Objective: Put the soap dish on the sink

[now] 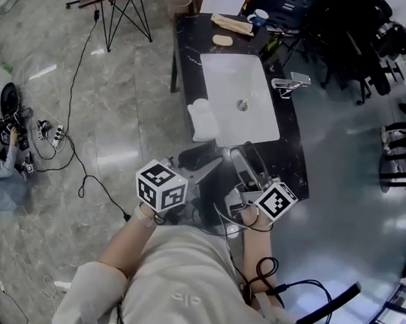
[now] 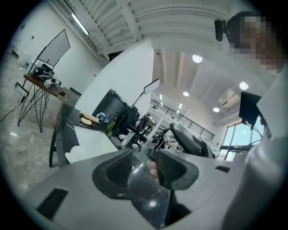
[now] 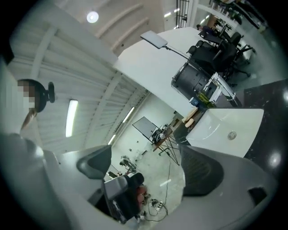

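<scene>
Left gripper and right gripper gape empty before the sink; the soap dish (seemingly the tan oval) lies beyond its far rim.

No legible text, number, brand or sign in any view. White marker cube at left and white marker cube at right: black square patterns only (codes, not letters). Pale cream shirt bears a small faint emblem, unreadable.
</scene>
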Demonstrator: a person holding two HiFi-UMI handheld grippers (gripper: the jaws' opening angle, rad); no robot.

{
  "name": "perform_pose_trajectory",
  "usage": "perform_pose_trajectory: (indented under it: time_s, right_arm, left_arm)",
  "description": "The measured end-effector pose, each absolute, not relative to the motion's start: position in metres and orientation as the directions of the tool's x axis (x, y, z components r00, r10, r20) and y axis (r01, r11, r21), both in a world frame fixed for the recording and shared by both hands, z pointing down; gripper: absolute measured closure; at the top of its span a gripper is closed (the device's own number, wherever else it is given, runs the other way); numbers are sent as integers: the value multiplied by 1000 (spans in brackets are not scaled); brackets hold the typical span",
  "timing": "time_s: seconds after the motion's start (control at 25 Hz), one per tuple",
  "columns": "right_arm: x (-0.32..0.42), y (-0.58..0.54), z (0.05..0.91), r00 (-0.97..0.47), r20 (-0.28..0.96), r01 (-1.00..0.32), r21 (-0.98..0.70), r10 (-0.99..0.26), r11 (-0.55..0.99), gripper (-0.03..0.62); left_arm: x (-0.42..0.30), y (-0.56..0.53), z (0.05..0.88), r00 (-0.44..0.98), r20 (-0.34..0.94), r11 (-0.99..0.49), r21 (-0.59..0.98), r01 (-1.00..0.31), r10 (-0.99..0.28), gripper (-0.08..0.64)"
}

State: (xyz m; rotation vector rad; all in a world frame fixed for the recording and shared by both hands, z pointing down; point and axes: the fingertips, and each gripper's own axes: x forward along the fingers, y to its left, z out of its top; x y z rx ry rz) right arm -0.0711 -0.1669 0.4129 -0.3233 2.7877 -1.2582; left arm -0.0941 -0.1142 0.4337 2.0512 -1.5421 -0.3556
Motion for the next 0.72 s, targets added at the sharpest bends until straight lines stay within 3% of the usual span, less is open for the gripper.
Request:
perform_pose_trajectory:
  time_s: [0.32, 0.6, 0.72]
  right_arm:
    - [36, -159, 355, -911, -278, 77, -840, -304, 537, 95]
    - [134, -150, 339, -818, -390, 117, -832, -423, 542, 105]
    - [167, -145, 337, -783, -415, 116, -829, -463, 547, 157]
  left_arm:
    - [0, -126, 385, 461, 35, -367, 552, -749, -887, 397]
    - [90, -138, 362, 623, -43, -513, 614, -600, -781, 417]
    - [123, -141, 360, 666, -71, -543, 647, -536, -743, 440]
